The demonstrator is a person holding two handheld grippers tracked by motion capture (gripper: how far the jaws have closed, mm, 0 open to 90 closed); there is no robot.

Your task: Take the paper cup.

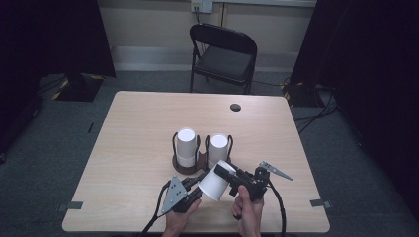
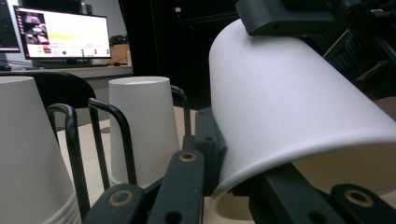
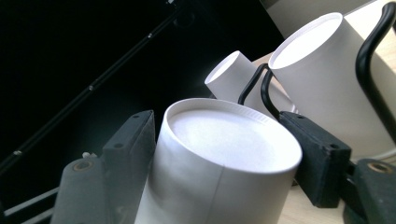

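Left gripper (image 1: pixel 195 190), lower centre: I had it clamped on the paper cup's (image 1: pixel 216 181) rim | Right gripper (image 1: pixel 228 175): jaws flanked the cup's base, contact I couldn't tell | Cup: tilted, low centre, above the table (image 1: pixel 133 148) | Behind: two cup stacks (image 1: pixel 186 146) in wire holders (image 1: pixel 174 143).

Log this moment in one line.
left tool: shut on paper cup rim | right tool: around cup base, grip unclear
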